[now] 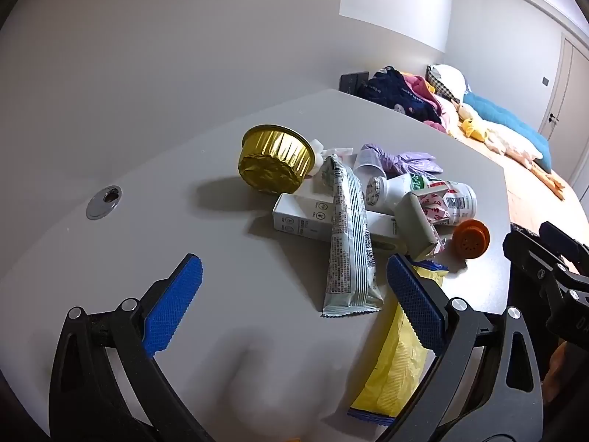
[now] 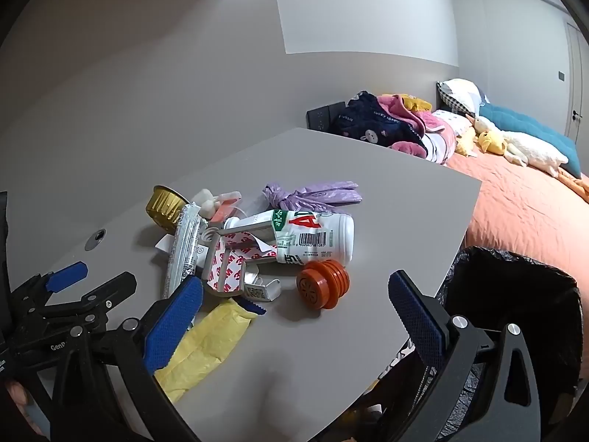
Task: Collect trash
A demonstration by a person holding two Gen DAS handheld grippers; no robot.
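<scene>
Hovering: left gripper (image 1: pixel 294 294) and right gripper (image 2: pixel 294 316) are both gaping, carrying nothing.
Handling: long silver-grey foil snack wrapper (image 1: pixel 349 243), frame centre, is looking light, crinkly, slippery.
Gripping: pinching its flat lower end is seeming safest.

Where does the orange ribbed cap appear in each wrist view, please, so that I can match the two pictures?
Left wrist view: the orange ribbed cap lies right of centre, at the right end of the trash pile, near the table's edge.
Right wrist view: the cap lies near the centre, in front of the white bottle.
Shared landmark: the gold foil cup at the pile's far left end in both views.
</scene>
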